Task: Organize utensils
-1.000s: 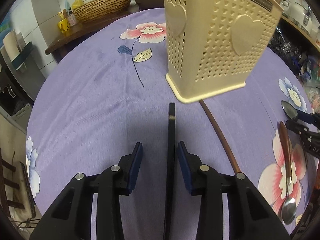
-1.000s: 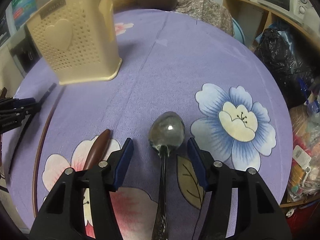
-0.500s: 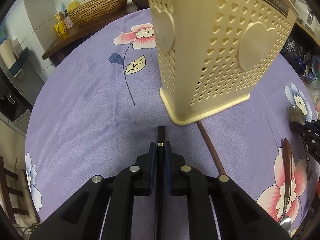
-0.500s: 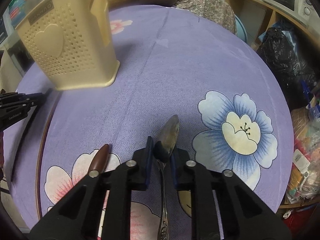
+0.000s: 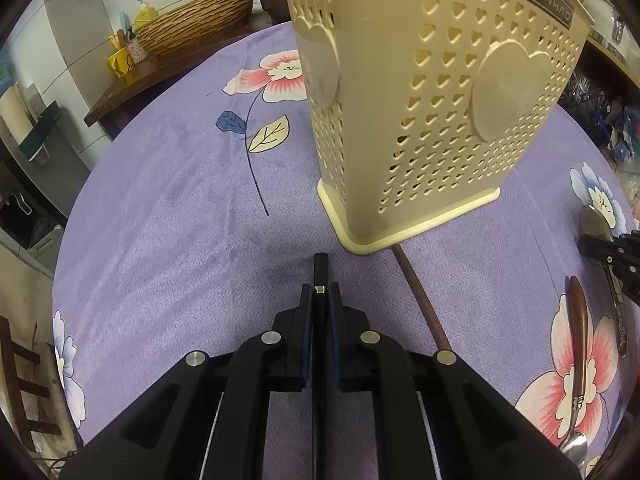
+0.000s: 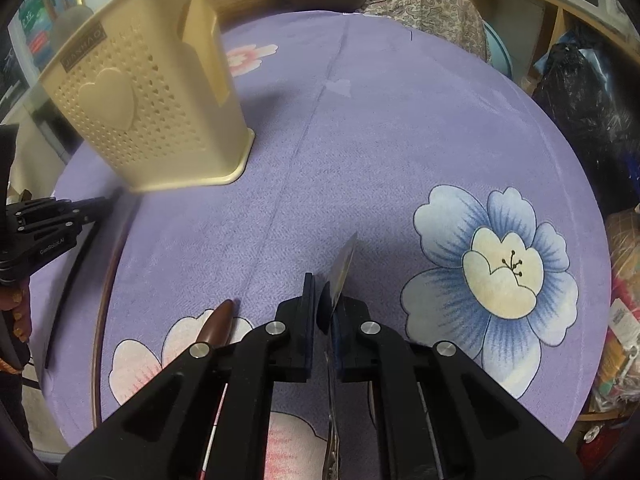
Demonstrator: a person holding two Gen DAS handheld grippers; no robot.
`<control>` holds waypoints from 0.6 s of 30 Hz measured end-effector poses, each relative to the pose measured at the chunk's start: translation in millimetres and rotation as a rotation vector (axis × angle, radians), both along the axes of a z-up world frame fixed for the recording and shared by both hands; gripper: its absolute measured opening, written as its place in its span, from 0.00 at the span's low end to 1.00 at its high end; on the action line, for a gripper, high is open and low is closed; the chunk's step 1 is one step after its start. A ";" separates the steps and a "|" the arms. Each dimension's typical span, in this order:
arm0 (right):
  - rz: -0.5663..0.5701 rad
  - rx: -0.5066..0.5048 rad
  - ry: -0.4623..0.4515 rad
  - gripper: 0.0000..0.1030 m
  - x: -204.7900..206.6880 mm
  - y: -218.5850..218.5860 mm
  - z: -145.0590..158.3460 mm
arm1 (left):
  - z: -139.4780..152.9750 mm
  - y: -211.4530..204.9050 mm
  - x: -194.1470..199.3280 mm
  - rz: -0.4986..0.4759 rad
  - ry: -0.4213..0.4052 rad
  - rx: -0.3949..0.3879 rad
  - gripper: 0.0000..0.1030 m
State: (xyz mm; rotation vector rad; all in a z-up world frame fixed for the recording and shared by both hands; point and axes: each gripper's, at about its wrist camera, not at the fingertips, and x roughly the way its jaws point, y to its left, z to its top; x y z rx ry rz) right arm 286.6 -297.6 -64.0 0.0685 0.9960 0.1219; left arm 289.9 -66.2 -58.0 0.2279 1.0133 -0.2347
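Observation:
A cream perforated utensil holder (image 5: 432, 92) stands on the purple flowered tablecloth (image 5: 168, 216); it also shows in the right wrist view (image 6: 148, 100). My left gripper (image 5: 321, 304) is shut on a black chopstick (image 5: 321, 268), whose tip points at the holder's base. My right gripper (image 6: 326, 300) is shut on a metal spoon (image 6: 342, 268), its bowl turned on edge above the cloth. A brown chopstick (image 5: 420, 300) lies beside the holder. A brown-handled spoon (image 5: 578, 344) lies at the right; its handle also shows in the right wrist view (image 6: 218, 322).
A wicker basket (image 5: 196, 20) and yellow cup (image 5: 122, 62) sit on a wooden counter behind the table. Shelves and dark bags (image 6: 580, 100) stand past the table's right edge. The other gripper shows at the right wrist view's left edge (image 6: 44, 228).
Both grippers closed from open: the left onto the black chopstick, the right onto the metal spoon. The spoon has been lifted and turned on edge. The left gripper moved nearer the holder.

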 end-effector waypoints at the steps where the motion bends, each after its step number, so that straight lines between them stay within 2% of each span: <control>1: -0.001 0.002 0.004 0.08 2.0 -0.3 0.2 | 0.0 1.2 1.2 -0.001 0.001 0.000 0.09; 10: -0.005 -0.015 0.047 0.07 18.8 1.8 3.0 | 0.8 0.3 5.1 0.004 0.006 -0.003 0.09; 14: -0.014 0.040 -0.007 0.05 7.9 -3.0 12.0 | 0.2 2.5 1.9 0.006 -0.005 -0.018 0.08; 18: -0.001 0.110 -0.081 0.05 -12.3 -6.7 34.2 | 9.7 11.2 -6.4 0.012 -0.020 -0.085 0.08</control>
